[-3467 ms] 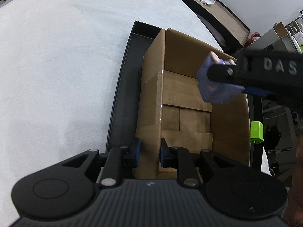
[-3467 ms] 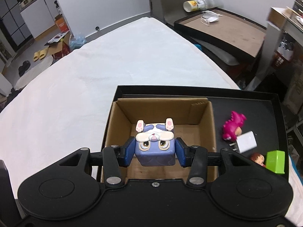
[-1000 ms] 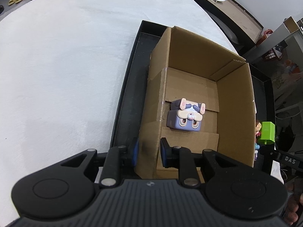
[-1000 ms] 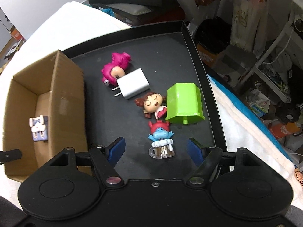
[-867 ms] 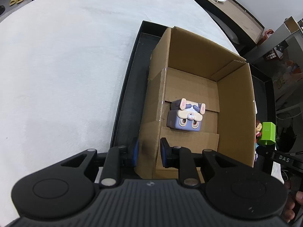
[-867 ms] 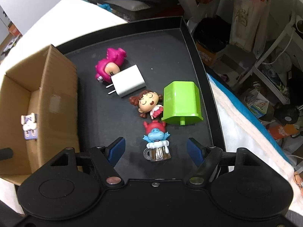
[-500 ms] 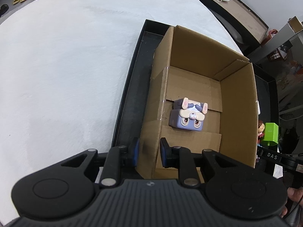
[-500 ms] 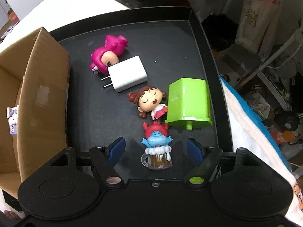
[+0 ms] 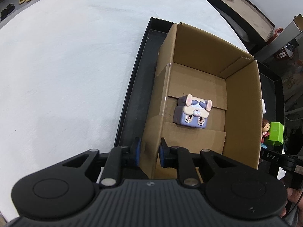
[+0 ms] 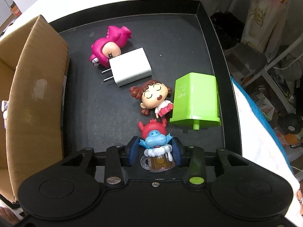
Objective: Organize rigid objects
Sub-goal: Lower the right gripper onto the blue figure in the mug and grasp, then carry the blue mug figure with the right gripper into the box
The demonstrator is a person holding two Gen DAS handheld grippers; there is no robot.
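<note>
We see the cardboard box standing on the left part of the tray, with the bunny cube on its floor. To the box's right on the tray lie the dinosaur figure touching the charger, then the girl figure against the toppled bin, and nearest us the troll figure.

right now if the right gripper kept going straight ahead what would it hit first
The right gripper is already closed on the blue troll figure. Pushed forward, that toy would probably meet the sleeping girl figurine first, with the green block just to her right.
</note>
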